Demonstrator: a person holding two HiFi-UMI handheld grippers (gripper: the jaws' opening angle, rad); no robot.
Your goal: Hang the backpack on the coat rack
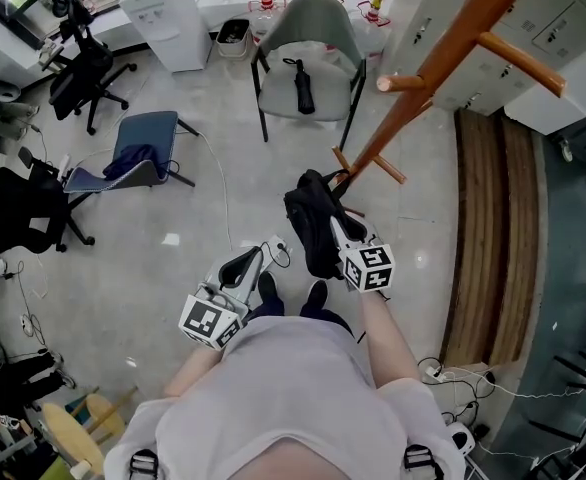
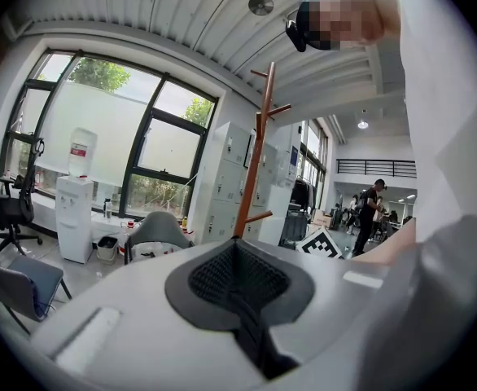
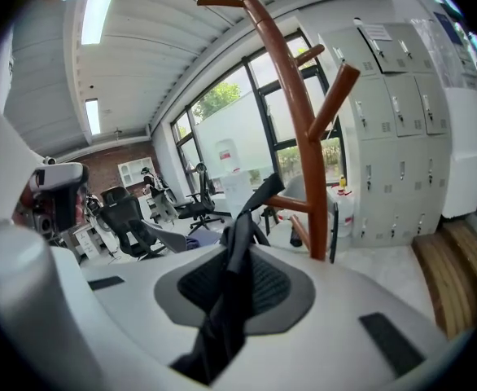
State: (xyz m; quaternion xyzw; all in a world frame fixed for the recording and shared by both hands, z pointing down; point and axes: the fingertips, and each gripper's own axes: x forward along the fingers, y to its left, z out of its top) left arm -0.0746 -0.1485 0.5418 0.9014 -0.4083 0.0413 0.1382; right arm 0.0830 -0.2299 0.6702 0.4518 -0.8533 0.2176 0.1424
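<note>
The wooden coat rack (image 1: 443,58) leans across the head view's upper right, with its pegs (image 1: 518,60) sticking out. It also stands ahead in the left gripper view (image 2: 255,153) and close in the right gripper view (image 3: 304,137). The black backpack (image 1: 308,218) hangs beside the pole's lower part, just under a low peg (image 1: 345,163). My right gripper (image 1: 338,230) is shut on its black strap (image 3: 238,251), which runs up toward that low peg (image 3: 291,204). Whether the strap rests on the peg I cannot tell. My left gripper (image 1: 256,260) is held lower left, jaws together with nothing between them (image 2: 234,247).
A grey armchair (image 1: 308,58) with a black item on its seat stands behind the rack. A blue chair (image 1: 143,153), black office chairs (image 1: 83,78) and a water dispenser (image 1: 168,18) lie to the left. Lockers (image 1: 443,8) and a wooden platform (image 1: 493,238) line the right.
</note>
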